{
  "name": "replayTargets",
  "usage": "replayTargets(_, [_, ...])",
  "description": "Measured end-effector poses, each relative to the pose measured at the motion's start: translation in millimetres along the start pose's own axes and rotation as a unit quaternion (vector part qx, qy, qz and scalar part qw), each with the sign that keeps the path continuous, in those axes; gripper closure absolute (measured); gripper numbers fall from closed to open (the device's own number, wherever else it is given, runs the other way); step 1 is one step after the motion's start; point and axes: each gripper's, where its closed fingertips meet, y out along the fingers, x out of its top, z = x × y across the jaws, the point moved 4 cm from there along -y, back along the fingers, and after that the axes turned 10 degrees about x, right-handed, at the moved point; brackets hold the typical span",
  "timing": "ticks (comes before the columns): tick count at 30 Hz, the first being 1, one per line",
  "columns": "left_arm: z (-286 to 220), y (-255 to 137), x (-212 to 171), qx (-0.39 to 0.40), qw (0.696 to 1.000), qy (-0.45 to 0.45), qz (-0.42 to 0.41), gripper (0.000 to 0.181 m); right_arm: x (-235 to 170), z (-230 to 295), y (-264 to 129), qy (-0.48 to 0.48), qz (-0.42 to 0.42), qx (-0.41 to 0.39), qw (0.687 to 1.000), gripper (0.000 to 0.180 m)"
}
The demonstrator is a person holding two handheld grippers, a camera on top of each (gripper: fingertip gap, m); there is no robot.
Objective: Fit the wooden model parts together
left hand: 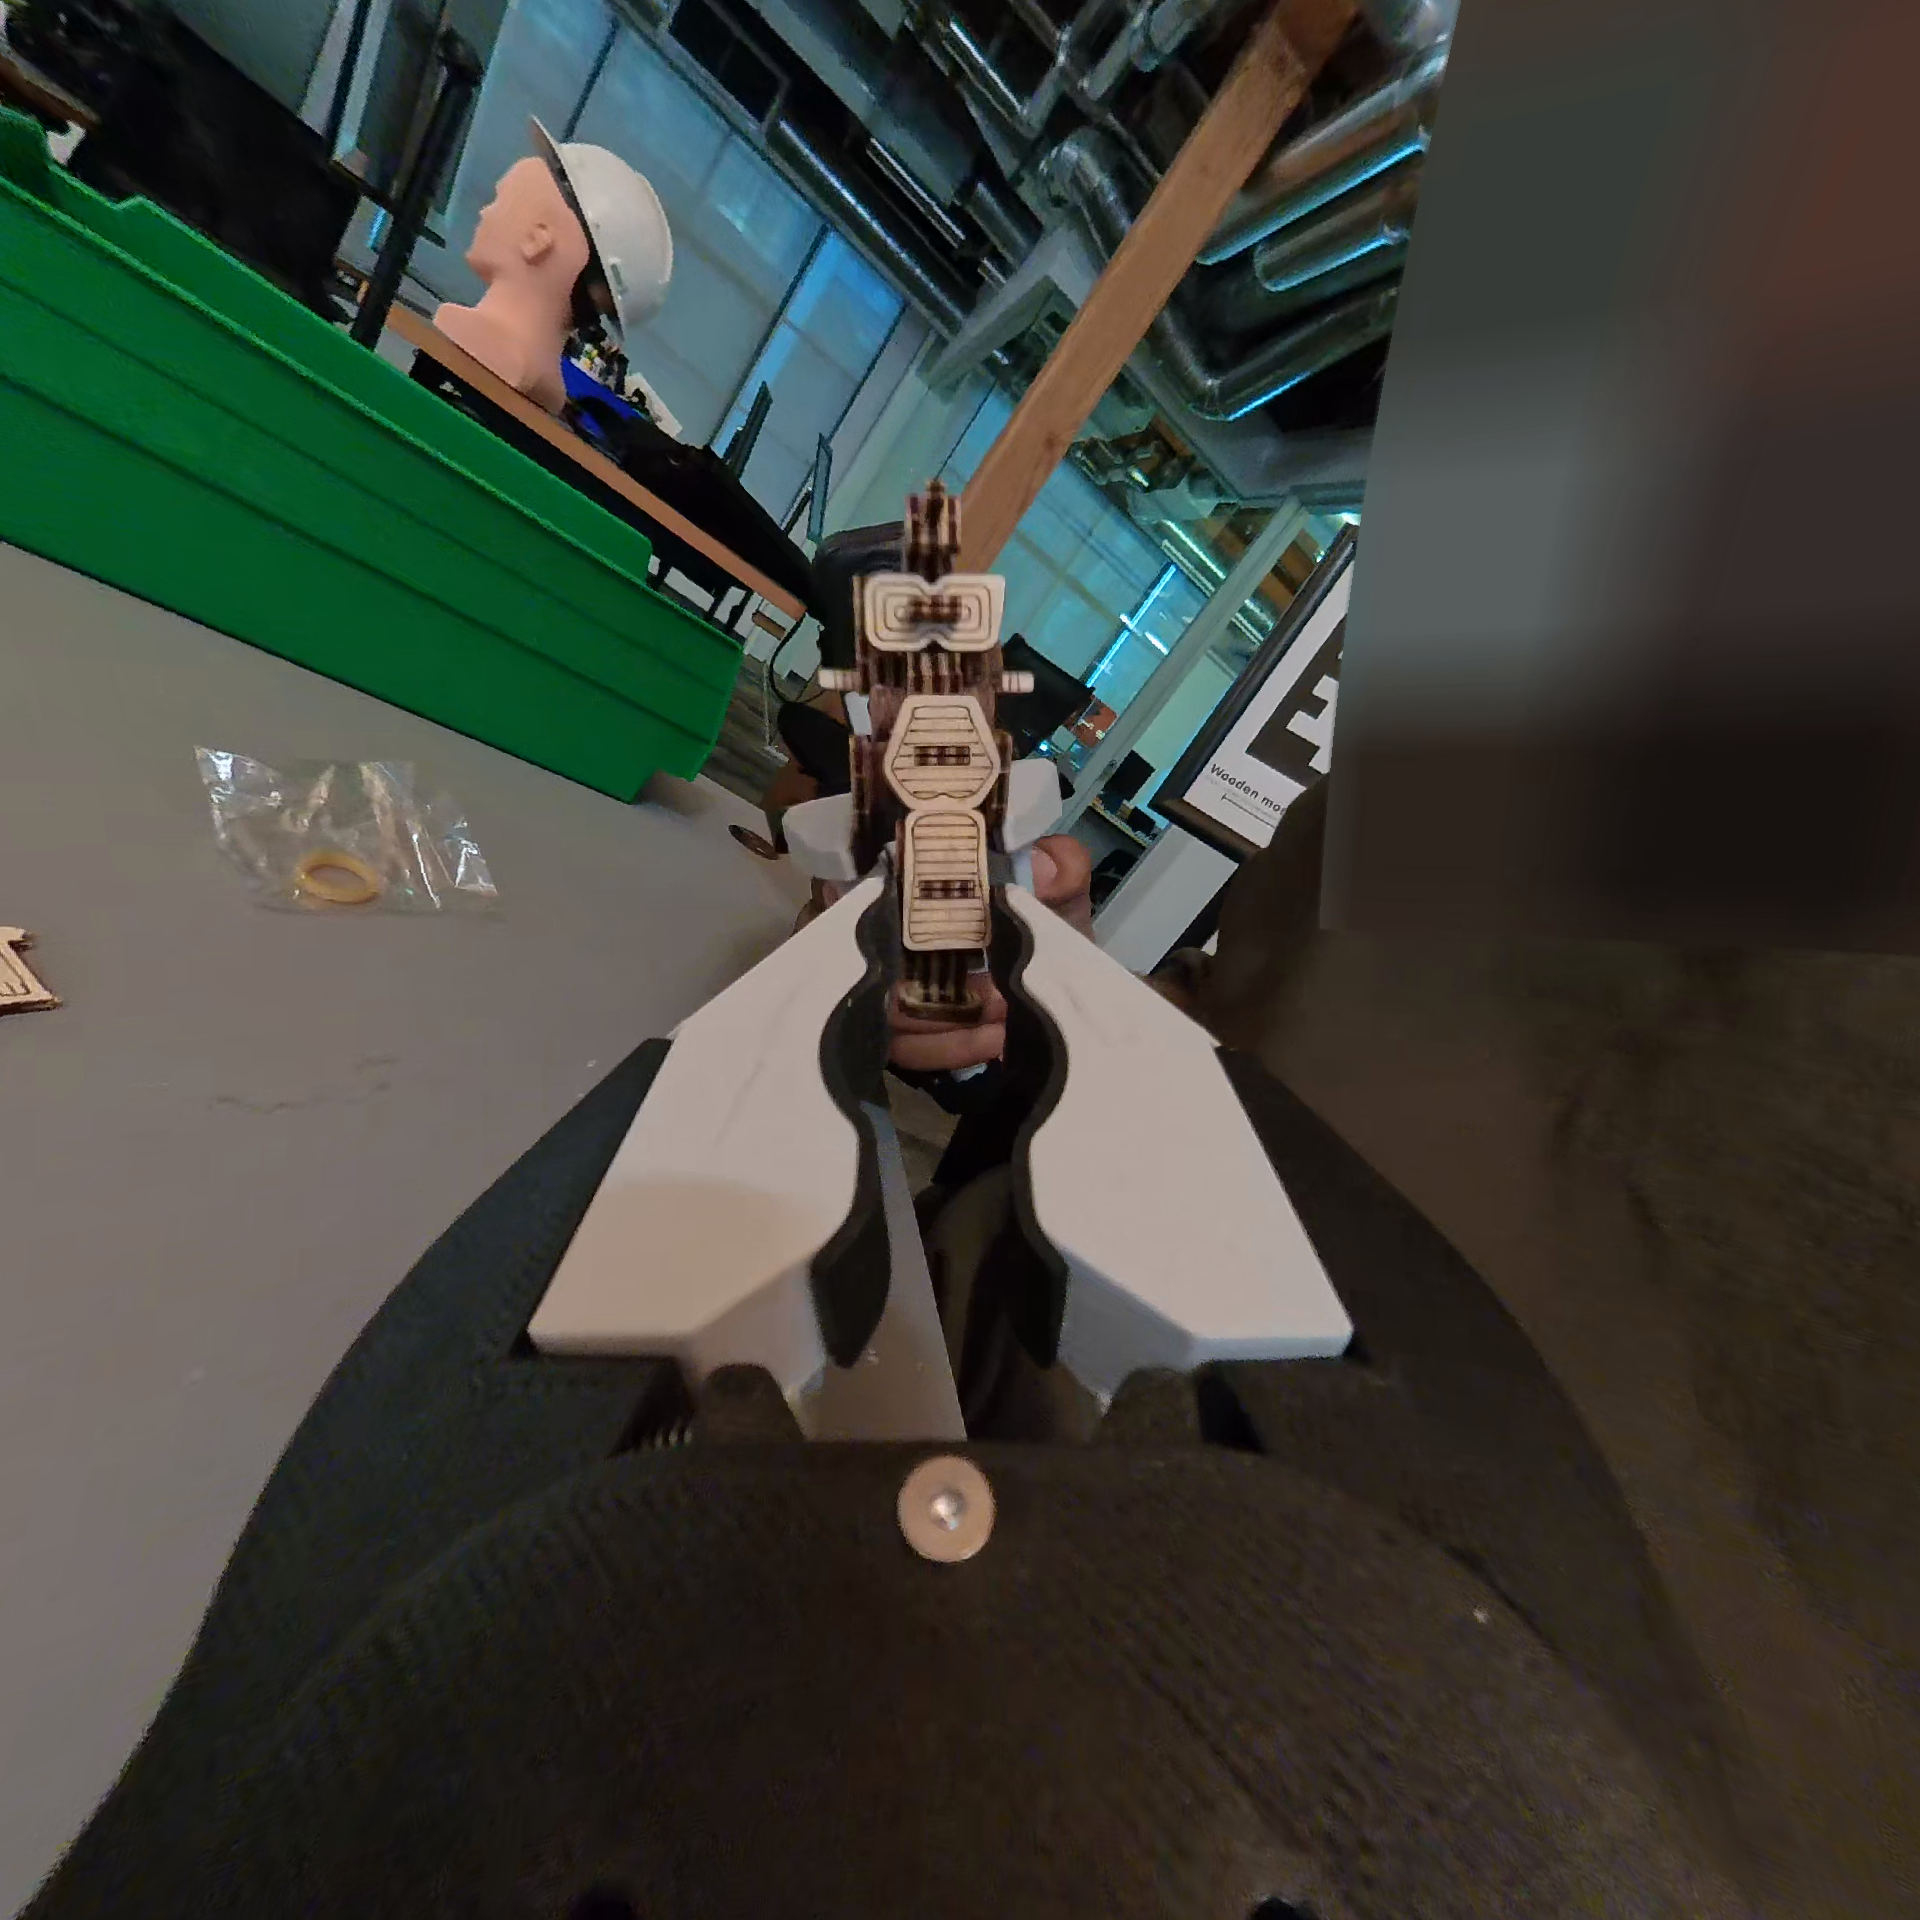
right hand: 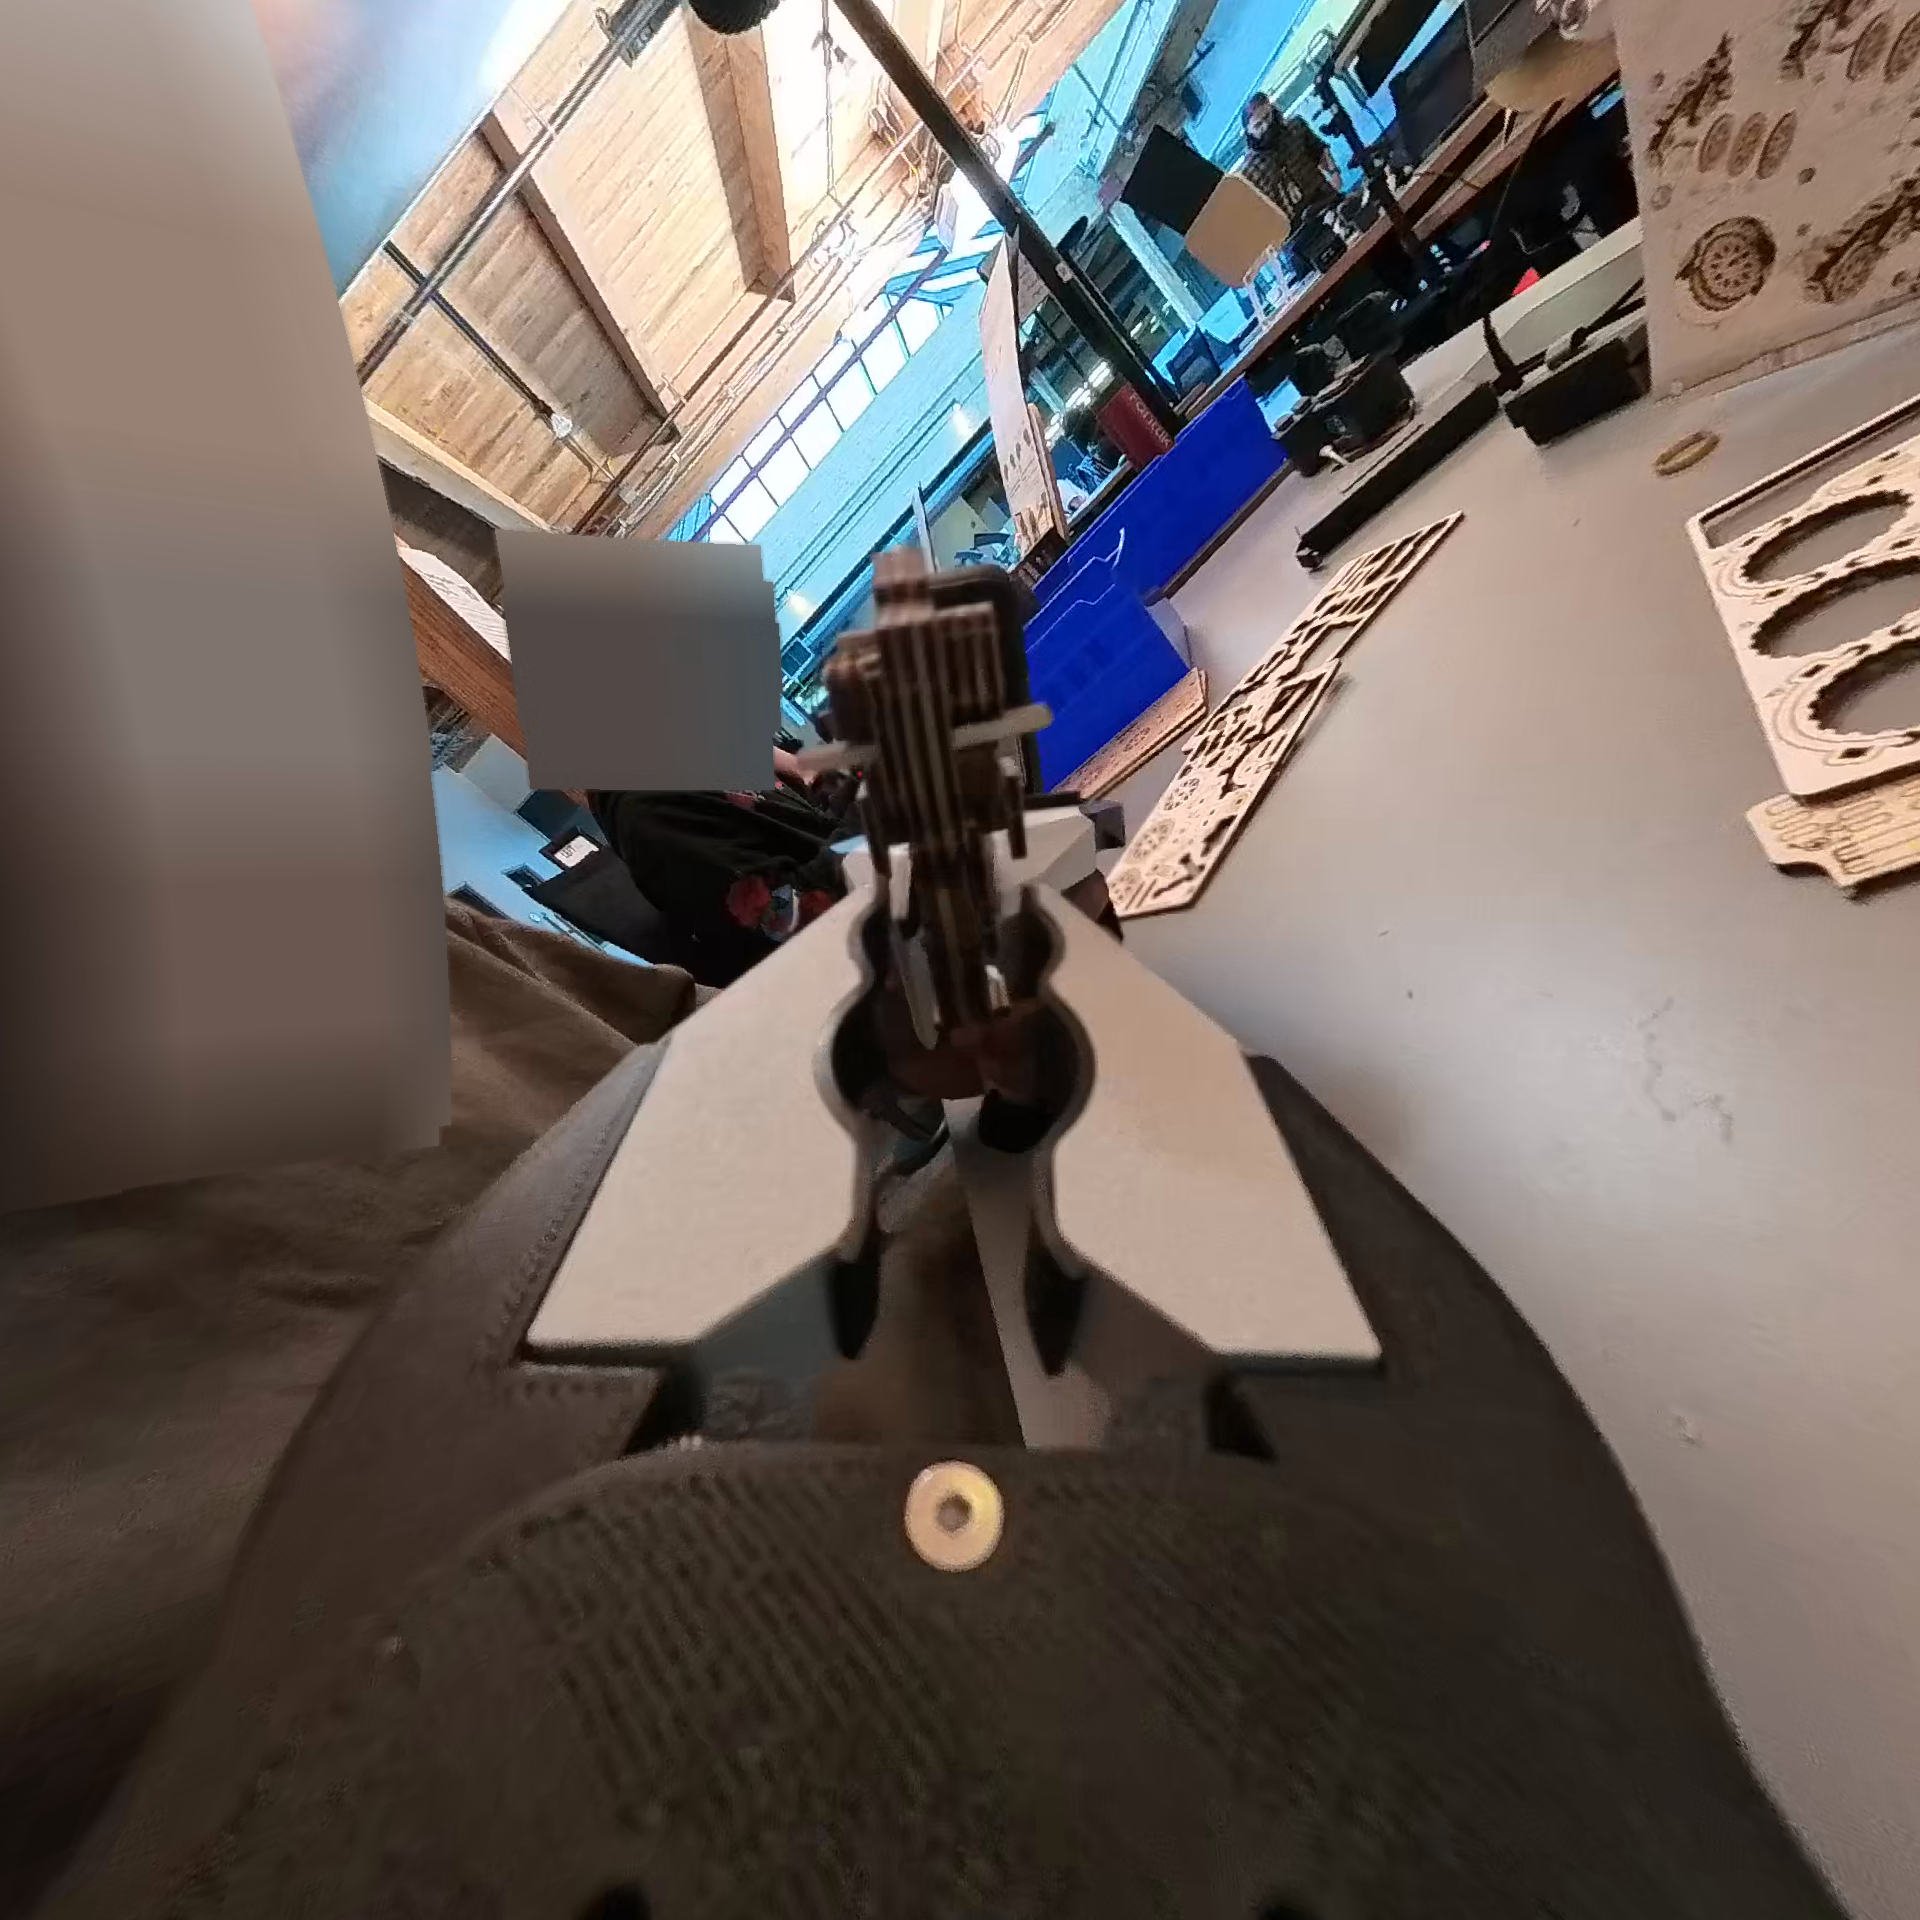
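Observation:
A layered wooden model (left hand: 940,758) with pale engraved plates on its face is held upright above the grey table (left hand: 312,1091). My left gripper (left hand: 943,925) is shut on its lower end. The same model (right hand: 935,748) shows edge-on in the right wrist view, and my right gripper (right hand: 945,904) is shut on it from the opposite side. The right gripper's white fingers (left hand: 821,831) show behind the model in the left wrist view, with a person's hand (left hand: 1060,868) there. The left gripper's fingers (right hand: 1060,831) show behind it in the right wrist view.
Green bins (left hand: 312,499) stand at the back left. A clear bag with a rubber band (left hand: 343,831) and a loose wooden piece (left hand: 21,971) lie on the table. Wooden part sheets (right hand: 1247,707) (right hand: 1829,623) and a blue bin (right hand: 1122,592) lie to the right. Left and right tips are no more than a few centimetres apart.

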Motion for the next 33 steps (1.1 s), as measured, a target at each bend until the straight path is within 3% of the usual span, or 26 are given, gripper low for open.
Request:
replayTargets(9, [0, 2, -2, 0.019, 1.0, 0.012, 0.01, 0.167, -8, -3, 1, -0.01, 0.046, -0.027, 0.999, 0.157])
replayTargets(19, [11, -3, -2, 0.02, 0.998, -0.053, 0.018, 0.167, -6, -8, -8, 0.037, 0.052, -0.01, 0.998, 0.154])
replayTargets(33, [13, 0, -10, 0.005, 0.996, -0.081, 0.048, 0.167, -12, -11, -9, 0.018, 0.095, -0.025, 0.995, 0.169])
